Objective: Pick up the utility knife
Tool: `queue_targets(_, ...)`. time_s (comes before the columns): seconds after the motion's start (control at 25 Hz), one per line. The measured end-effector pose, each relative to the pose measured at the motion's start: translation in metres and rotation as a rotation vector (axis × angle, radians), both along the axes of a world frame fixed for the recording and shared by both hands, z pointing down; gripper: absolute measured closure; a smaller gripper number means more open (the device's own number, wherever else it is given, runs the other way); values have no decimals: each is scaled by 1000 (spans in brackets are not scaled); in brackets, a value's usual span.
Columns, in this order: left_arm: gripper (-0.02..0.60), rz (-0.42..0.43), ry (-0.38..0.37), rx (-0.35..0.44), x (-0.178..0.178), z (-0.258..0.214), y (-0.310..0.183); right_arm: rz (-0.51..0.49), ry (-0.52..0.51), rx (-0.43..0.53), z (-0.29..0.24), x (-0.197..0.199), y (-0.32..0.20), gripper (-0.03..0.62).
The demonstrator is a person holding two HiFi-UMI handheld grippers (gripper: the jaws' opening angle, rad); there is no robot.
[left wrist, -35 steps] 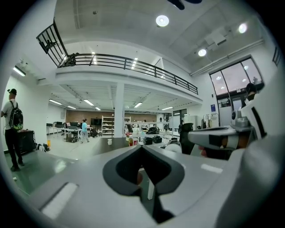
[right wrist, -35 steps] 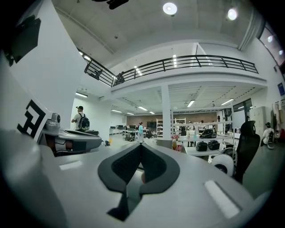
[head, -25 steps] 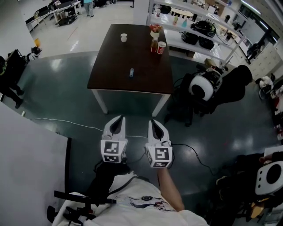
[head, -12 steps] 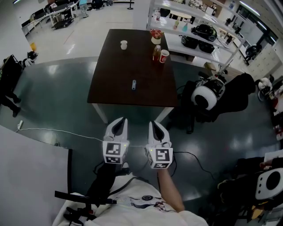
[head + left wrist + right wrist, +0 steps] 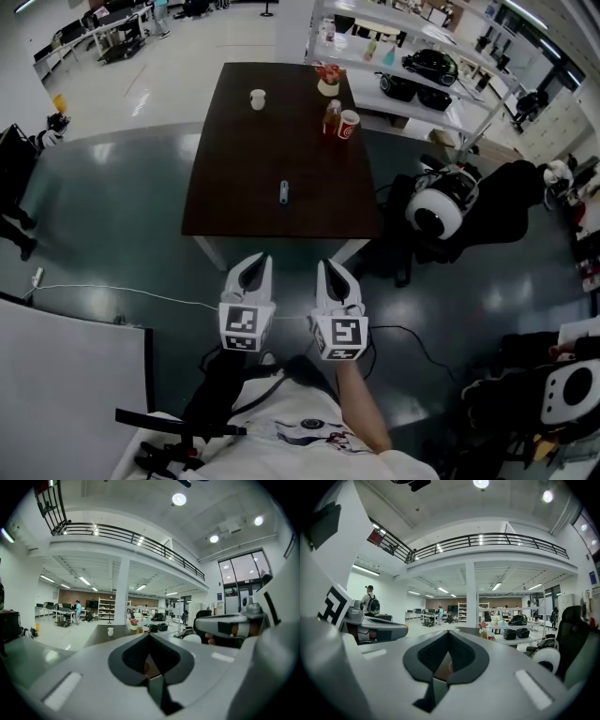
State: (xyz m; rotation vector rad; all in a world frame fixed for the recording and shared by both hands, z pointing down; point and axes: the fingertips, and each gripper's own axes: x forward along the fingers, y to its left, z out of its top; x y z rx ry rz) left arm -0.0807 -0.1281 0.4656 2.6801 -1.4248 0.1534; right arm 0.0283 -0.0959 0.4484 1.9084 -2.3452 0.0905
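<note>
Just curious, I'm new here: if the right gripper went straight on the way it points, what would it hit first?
Probably the near edge of the dark table; the right gripper aims at it, though its height is unclear.

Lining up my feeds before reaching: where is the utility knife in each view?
Head view: utility knife lies in the middle of the table.
Left gripper view: not visible; the jaws cover the near tabletop.
Right gripper view: not visible either.
Shared landmark: the flower pot at the table's far end.

Dark brown table (image 5: pixel 225 187) standing out against glossy dark teal floor (image 5: pixel 112 206), blue-grey utility knife (image 5: pixel 283 193), red-and-white cup (image 5: pixel 349 123), white cup (image 5: pixel 258 97), white left gripper (image 5: pixel 255 262) and right gripper (image 5: pixel 328 266) wearing black-and-white square markers
</note>
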Motion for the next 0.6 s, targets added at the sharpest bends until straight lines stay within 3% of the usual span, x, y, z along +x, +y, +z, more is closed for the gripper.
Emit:
queue_targets(0.24, 583, -7, -5, -26, 5, 10, -26, -4, -4, -28, 10, 8, -26, 594)
queue_targets(0.6, 584, -76, -24, -8, 24, 11, -104, -81, -20, 0, 12, 26, -109, 594)
